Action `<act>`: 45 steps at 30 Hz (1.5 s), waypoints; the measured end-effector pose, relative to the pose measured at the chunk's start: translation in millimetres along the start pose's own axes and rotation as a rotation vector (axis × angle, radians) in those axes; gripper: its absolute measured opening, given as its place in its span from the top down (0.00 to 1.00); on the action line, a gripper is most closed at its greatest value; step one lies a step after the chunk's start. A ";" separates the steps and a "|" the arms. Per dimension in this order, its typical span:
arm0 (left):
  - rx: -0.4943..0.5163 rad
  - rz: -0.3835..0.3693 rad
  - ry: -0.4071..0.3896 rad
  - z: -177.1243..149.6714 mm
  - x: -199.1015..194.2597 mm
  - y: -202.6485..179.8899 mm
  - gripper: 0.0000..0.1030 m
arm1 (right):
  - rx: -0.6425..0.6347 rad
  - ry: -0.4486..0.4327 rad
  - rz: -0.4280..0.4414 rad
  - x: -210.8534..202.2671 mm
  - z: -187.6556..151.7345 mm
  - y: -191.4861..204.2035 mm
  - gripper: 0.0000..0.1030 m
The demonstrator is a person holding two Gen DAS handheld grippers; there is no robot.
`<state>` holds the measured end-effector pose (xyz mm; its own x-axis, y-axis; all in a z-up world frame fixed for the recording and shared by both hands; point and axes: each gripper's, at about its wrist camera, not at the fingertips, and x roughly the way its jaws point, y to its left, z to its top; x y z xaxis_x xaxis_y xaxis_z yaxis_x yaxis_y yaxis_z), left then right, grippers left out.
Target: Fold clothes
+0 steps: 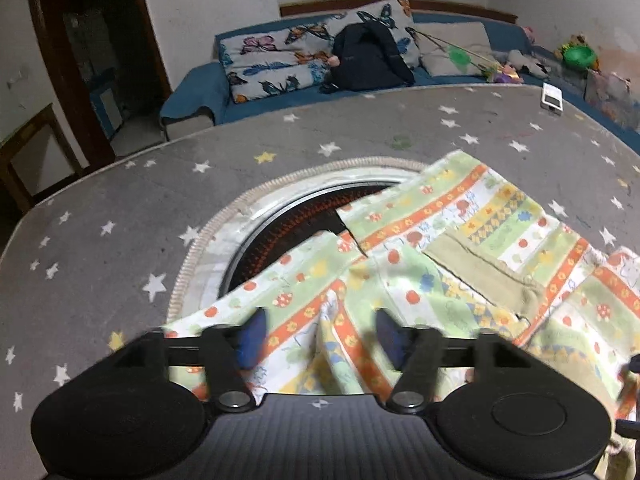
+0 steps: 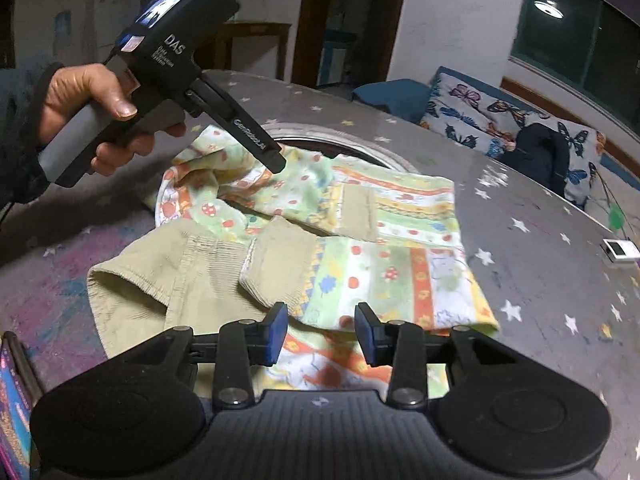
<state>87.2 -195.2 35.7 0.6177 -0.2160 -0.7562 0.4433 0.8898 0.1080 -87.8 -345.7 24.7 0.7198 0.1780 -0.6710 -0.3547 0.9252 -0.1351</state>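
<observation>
The garment (image 2: 352, 240), a small printed piece with olive cuffs and waistband, lay crumpled on the worktop (image 1: 120, 216), which was covered by a grey cloth with stars. Part of the garment hung over the round heater opening (image 1: 296, 216) set in the middle of the worktop; the rest spread away from that opening toward the near edge.

The left gripper (image 1: 318, 334) hovered low over the garment beside the opening, its jaws wide apart with a raised fold of fabric between them; the blue pads (image 1: 252, 336) did not pinch the cloth. In the right wrist view a hand (image 2: 86, 112) held this gripper by its grip, the tip touching or just above the fabric at the opening's rim.

The right gripper (image 2: 322, 330) stood over the garment's near side, farther from the opening, jaws open and holding nothing.

A white device (image 1: 552, 98) lay on the worktop well beyond the opening. A sofa (image 1: 320, 64) with cushions stood behind the worktop.
</observation>
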 end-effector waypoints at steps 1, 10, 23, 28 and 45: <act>-0.004 -0.008 0.008 -1.6 1.8 0.6 0.65 | -0.009 0.002 -0.001 2.3 0.6 2.2 0.65; -0.043 -0.010 0.015 -16.4 -2.7 7.9 0.96 | 0.009 0.004 -0.028 8.3 2.6 1.7 0.86; -0.134 0.031 -0.077 -46.5 -58.4 44.7 0.97 | 0.098 -0.079 -0.130 -10.0 10.9 -20.9 0.97; -0.199 0.066 -0.121 -69.0 -88.9 68.1 0.97 | 0.177 -0.105 -0.226 -21.7 8.3 -51.2 0.97; -0.378 0.115 -0.079 -136.1 -125.1 109.5 0.92 | 0.000 -0.072 0.029 -6.1 9.1 4.3 0.64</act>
<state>-29.9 -16.1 54.3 0.7040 -0.1236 -0.6993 0.1076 0.9919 -0.0671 -88.2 -339.8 34.8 0.7502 0.2289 -0.6204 -0.3762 0.9193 -0.1158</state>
